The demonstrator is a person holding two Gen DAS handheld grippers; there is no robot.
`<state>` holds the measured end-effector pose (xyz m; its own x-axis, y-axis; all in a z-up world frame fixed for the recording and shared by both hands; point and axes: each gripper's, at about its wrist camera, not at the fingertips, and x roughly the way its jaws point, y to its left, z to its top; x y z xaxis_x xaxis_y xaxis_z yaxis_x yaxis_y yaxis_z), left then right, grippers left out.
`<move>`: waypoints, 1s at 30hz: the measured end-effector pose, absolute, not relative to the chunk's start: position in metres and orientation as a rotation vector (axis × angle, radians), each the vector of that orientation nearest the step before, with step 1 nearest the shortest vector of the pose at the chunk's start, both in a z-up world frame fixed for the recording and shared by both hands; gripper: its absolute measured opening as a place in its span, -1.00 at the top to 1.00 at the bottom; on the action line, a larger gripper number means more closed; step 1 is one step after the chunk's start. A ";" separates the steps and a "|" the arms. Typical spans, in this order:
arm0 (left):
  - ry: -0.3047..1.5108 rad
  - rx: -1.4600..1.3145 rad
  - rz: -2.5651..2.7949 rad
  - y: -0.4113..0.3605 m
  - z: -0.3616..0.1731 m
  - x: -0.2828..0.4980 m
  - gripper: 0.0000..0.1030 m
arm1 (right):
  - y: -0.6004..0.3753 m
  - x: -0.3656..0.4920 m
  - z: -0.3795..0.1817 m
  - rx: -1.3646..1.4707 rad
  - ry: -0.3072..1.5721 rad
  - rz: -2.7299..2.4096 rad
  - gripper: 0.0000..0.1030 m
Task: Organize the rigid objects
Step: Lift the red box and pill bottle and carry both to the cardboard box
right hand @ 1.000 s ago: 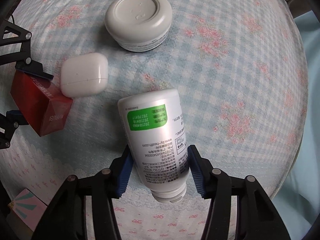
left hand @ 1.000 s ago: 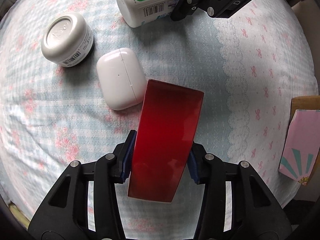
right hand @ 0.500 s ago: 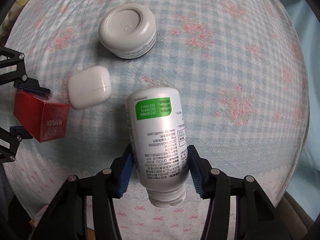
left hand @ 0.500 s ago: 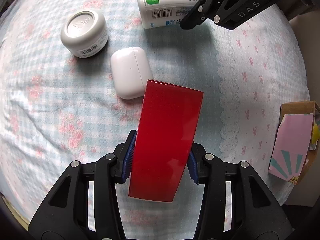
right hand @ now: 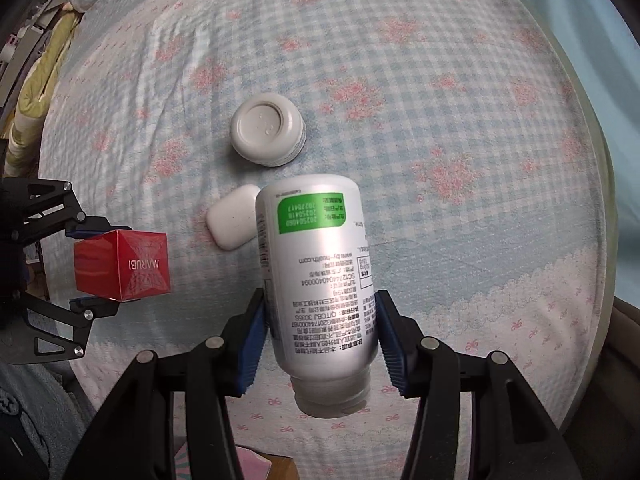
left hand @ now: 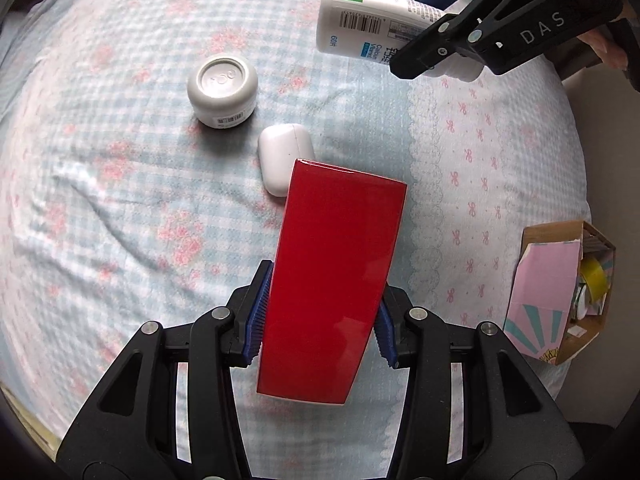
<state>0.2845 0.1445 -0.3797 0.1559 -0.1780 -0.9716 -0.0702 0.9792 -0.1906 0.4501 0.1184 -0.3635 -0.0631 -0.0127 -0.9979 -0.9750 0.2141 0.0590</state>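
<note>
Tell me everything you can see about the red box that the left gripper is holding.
The red box is a tall, glossy carton, apparently cardboard, with sharp edges. One end face reads MARUBI over a faceted pattern. It looks closed and undamaged. The left gripper clamps its long sides between blue ribbed pads, holding it above the checked floral bedsheet. Its far end overlaps the white earbud case in the left wrist view; the right wrist view shows them apart.

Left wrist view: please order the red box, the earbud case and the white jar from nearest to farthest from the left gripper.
1. Red box: clamped in the left gripper.
2. Earbud case: just beyond the box's far end, slightly left.
3. White jar: farther, to the left.
</note>
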 end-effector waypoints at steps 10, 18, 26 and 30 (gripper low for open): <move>1.320 -0.171 -0.091 0.128 -0.292 0.264 0.20 | 0.060 0.399 -0.244 -0.713 1.298 1.010 0.07; 1.244 -0.110 -0.157 0.076 -0.216 0.242 0.20 | -0.028 0.345 -0.160 -0.502 1.210 0.886 0.07; 1.202 -0.052 -0.282 -0.008 -0.179 0.226 0.20 | -0.135 0.289 -0.121 -0.320 1.156 0.670 0.07; 1.203 -0.032 -0.355 -0.054 -0.175 0.222 0.20 | -0.187 0.261 -0.113 -0.238 1.143 0.584 0.08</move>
<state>0.2215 -0.0543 -0.1753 0.3115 -0.2857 -0.9063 0.2521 0.9444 -0.2111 0.2613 -0.1868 -0.1130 0.2873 0.3140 -0.9049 -0.5494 0.8279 0.1128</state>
